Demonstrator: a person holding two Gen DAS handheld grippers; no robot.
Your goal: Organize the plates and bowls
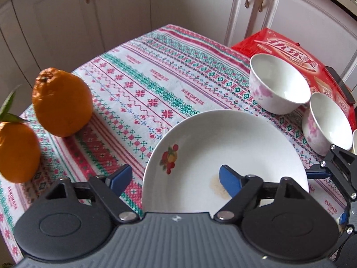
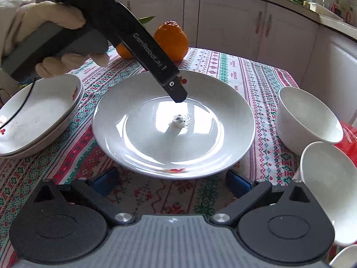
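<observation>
We see a round white ceramic plate with a glossy, shallow well lying in the middle of the table, which is covered by a woven cloth with red, green and pink cross-stitch bands. The plate has a small printed fruit picture on its rim and a dull, grainy stain in the centre. Our left claw hangs over the plate's rim with its blue pads apart; one pad is above the plate's inside and the other is above the cloth, and neither seems to press on the rim. Our right claw is wide and holds nothing, with the plate's near edge just ahead of its blue pads. On the left in the right wrist view, two white deep plates are stacked. On the right stand two smooth white bowls with pink flower prints, close together, beside a shiny red plastic packet. Two bumpy orange citrus fruits rest at the far side. A gloved hand grips the left tool's handle.
</observation>
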